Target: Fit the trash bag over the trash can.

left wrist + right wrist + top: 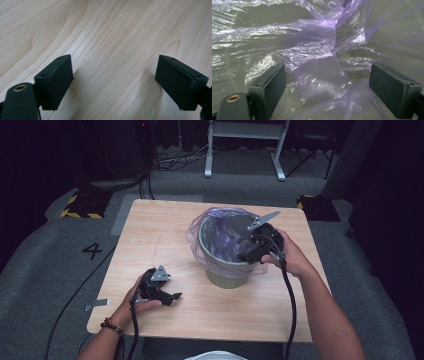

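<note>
A green ribbed bin (225, 276) stands on the wooden table (155, 235), lined with a thin purple plastic bag (197, 227) whose edge folds over the rim. My right gripper (243, 251) reaches down into the bin's mouth from its right side. In the right gripper view its jaws stand wide apart over the crumpled purple bag (312, 50), with nothing between the pads. My left gripper (175, 296) rests low over the table at the front left, well apart from the bin. Its jaws are open over bare wood (112, 45).
The table stands on grey carpet with a painted "4" (92, 251) at the left. Yellow-and-black blocks (82, 205) lie near the far table corners, and a white frame (245, 145) stands behind. Each gripper's cable (290, 305) trails toward the person.
</note>
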`<action>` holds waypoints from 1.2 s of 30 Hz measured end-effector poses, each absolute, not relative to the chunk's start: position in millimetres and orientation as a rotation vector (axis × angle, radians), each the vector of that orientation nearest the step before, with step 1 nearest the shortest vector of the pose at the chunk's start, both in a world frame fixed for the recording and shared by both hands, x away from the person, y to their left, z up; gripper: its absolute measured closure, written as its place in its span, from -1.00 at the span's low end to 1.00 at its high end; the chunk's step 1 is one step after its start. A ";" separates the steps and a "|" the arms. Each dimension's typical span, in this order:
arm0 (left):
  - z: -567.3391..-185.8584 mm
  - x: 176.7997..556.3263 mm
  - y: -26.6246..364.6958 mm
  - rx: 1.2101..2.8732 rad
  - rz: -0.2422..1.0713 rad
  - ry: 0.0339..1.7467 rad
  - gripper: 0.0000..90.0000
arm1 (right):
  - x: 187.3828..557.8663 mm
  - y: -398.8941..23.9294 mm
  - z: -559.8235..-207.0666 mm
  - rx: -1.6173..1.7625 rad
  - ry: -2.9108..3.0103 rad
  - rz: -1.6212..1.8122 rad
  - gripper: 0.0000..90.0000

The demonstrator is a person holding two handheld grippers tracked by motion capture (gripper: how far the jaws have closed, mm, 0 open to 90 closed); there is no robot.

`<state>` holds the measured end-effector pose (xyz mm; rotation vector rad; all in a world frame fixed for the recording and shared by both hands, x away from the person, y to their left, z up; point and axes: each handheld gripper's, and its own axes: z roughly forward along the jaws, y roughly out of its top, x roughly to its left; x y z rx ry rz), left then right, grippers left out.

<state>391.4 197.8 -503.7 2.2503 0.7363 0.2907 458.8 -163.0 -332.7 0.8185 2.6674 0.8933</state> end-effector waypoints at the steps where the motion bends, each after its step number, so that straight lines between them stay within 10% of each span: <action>1: -503.7 391.4 197.8 2.250 0.291 0.736 -0.68 | 458.8 -163.0 -332.7 0.819 2.667 0.893 -0.69; 36: -503.7 391.3 197.7 2.250 0.293 0.736 -0.68 | 452.8 -175.9 -334.4 0.728 2.548 1.107 -0.56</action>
